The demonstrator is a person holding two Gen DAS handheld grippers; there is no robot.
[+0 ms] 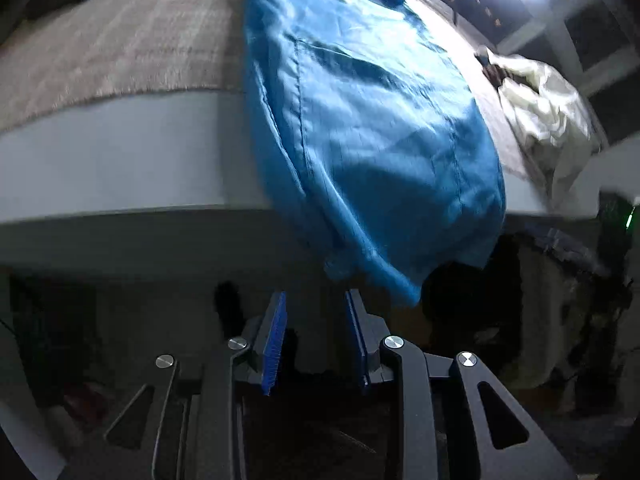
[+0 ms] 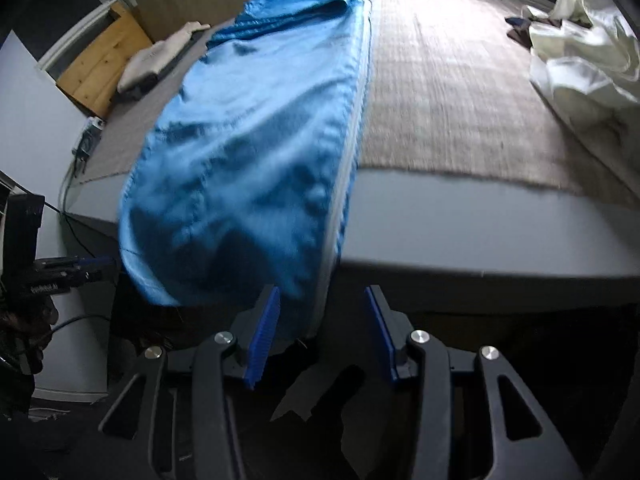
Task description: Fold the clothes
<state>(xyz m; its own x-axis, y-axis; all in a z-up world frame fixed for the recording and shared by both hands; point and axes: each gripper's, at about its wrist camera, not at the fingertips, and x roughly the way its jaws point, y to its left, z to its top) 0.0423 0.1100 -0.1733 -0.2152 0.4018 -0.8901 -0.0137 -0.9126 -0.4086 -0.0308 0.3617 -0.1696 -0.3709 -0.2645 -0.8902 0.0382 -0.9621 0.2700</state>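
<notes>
Left gripper (image 1: 316, 300) open and empty just below blue garment (image 1: 360, 128) hem, right gripper (image 2: 322, 300) open too, garment lying lengthwise on table (image 2: 460, 220) with hem hanging over near edge, white cloth (image 2: 588, 52) far right.

We looked from below the table (image 1: 120, 152) edge in both wrist views, facing up and across its top from close in. Both views shared the blue cloth (image 1: 360, 120) (image 2: 248, 128) hanging over the edge and the white cloth (image 1: 544, 108) (image 2: 588, 52) farther off.
</notes>
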